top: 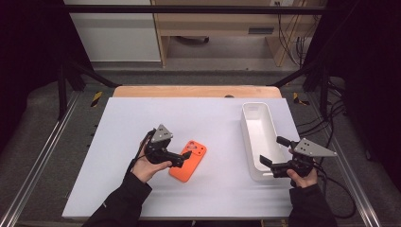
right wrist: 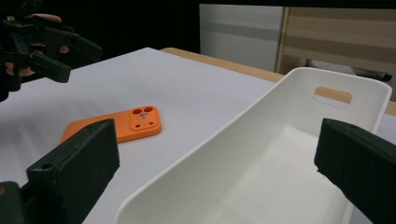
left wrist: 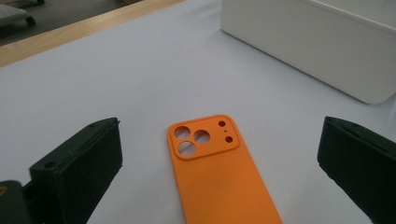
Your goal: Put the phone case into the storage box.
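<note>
- Nearest to us, we are holding the left gripper (top: 184, 158) over the near end of the orange phone case (top: 189, 161), its jaws standing wide apart and gripping nothing; in the high view the gripper is covering part of the case.
- Looking along the left gripper's own view, we are seeing the case lying flat on the white table cover (left wrist: 116, 70) between the two jaws, camera cut-outs facing up, its near end cut off by the bottom edge.
- Over at the right, we are keeping the right gripper (top: 275, 152) at the near end of the white bin (top: 257, 137), jaws wide open and holding nothing.
- Farther off, the bin is sitting well apart from the case; from the right gripper view we are making out a handle slot in its far wall.
</note>
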`<state>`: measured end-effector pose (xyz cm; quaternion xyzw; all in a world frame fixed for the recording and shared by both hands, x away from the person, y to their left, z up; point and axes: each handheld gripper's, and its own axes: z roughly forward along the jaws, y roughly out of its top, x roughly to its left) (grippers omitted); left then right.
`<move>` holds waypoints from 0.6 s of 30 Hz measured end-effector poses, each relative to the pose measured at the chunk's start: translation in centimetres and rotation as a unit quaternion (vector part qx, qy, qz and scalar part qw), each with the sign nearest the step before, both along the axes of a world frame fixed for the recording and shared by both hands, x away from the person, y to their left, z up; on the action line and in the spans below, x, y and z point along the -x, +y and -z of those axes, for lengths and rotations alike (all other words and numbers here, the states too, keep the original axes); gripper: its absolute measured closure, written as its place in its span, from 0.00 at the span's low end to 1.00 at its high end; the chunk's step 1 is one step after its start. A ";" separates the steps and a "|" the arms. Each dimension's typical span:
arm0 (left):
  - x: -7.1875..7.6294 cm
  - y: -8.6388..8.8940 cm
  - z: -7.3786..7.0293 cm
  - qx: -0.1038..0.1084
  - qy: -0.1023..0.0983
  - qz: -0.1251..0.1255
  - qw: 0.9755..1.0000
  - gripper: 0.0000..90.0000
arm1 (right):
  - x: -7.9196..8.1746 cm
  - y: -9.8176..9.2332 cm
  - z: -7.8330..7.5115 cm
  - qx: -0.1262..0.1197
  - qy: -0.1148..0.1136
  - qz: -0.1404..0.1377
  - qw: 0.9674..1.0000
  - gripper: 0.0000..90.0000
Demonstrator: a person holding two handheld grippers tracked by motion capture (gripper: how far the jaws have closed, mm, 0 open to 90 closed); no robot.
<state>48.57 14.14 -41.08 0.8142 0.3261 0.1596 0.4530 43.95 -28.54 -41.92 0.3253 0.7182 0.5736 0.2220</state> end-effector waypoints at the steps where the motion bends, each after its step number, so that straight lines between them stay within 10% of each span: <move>1: 0.0 -0.1 0.0 -0.001 0.001 -0.001 1.000 0.00 | 0.0 0.0 0.0 0.000 0.000 0.000 1.000 0.00; 18: -0.8 -1.4 1.3 -0.012 0.026 -0.008 1.000 0.00 | 0.0 0.0 0.0 -0.001 0.000 -0.001 1.000 0.00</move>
